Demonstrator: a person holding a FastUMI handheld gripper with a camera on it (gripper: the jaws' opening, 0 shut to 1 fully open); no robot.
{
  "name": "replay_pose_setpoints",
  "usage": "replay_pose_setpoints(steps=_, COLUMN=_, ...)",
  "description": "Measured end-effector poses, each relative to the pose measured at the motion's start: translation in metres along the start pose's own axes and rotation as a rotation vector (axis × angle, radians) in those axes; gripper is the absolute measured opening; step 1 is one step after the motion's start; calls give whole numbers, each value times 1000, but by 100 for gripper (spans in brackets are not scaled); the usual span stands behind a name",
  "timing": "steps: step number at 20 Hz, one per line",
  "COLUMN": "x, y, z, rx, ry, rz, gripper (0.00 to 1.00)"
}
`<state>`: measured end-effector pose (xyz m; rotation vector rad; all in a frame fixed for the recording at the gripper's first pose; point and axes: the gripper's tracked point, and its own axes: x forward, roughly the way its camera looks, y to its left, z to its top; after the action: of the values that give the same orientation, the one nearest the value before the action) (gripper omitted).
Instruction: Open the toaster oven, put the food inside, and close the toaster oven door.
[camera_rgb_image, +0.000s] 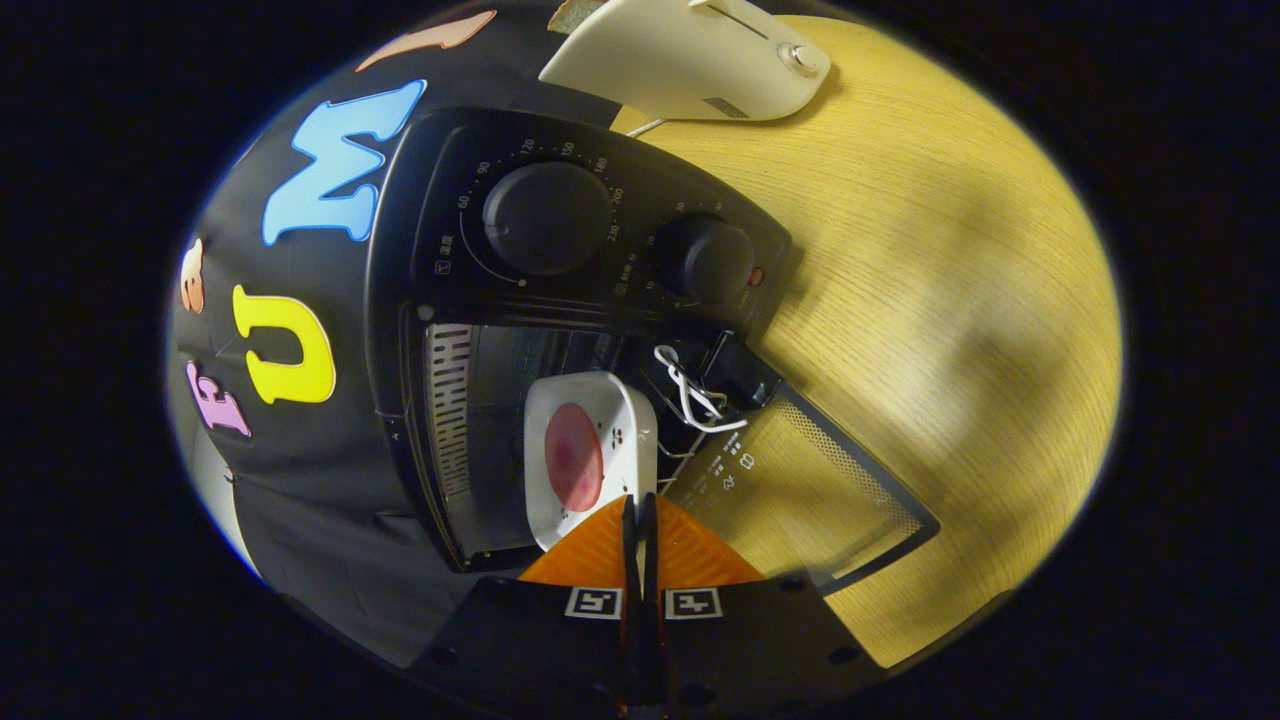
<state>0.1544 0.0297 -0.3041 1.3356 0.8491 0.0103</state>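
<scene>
Black metal faces me: the toaster oven (560, 330) stands on the pale wood-grain bench (930, 280), turned sideways to my view, its glass door (800, 490) swung fully open and lying out flat over the bench. My tongs (640, 515) are drawn together, the two fingers pressed on the near edge of a small white tray (600, 410), with only a thin dark slit between them. The tray carries a round pinkish-red slice of food (573, 456) and sits at the oven's mouth, its far end already past the opening and inside the cavity, its near edge just at my fingertips. Whether it rests on the rack or hangs in my grip I cannot tell. Inside, a ribbed wall of the cavity (452, 410) shows beside the tray. A white cord loop (690, 395) is tied at the door's handle, just beyond the tray's corner. On the control panel sit a large temperature knob (545, 218) and a smaller timer knob (705, 258), with a small orange lamp (756, 276) next to the latter. Beyond the oven, a cream-white pop-up toaster (690, 60) stands on the bench, well apart from my tongs.
</scene>
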Motion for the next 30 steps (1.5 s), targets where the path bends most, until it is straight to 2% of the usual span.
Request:
replay_pose_setpoints(steps=7, x=27, y=19, z=9, rx=66, ry=-47, rz=46, gripper=2)
replay_pose_setpoints(steps=13, x=37, y=27, z=13, rx=43, ry=-76, rz=54, gripper=3)
replay_pose_setpoints(steps=18, x=23, y=36, z=-3, rx=-15, ry=-68, rz=89, gripper=10)
replay_pose_setpoints(steps=19, x=18, y=39, z=-7, rx=-33, ry=-71, rz=99, gripper=19)
replay_pose_setpoints(steps=20, x=13, y=42, z=-12, rx=-54, ry=-78, rz=107, gripper=23)
replay_pose_setpoints(steps=23, x=-6, y=45, z=-24, rx=-108, ry=-120, rz=106, gripper=93)
replay_pose_setpoints(steps=26, x=-28, y=40, z=-39, rx=-178, ry=-132, rz=67, gripper=94)
replay_pose_setpoints(steps=27, x=-36, y=36, z=-40, rx=-225, ry=-157, rz=44, gripper=98)
replay_pose_setpoints(steps=30, x=-58, y=27, z=-42, rx=-387, ry=-206, rz=-35, gripper=98)
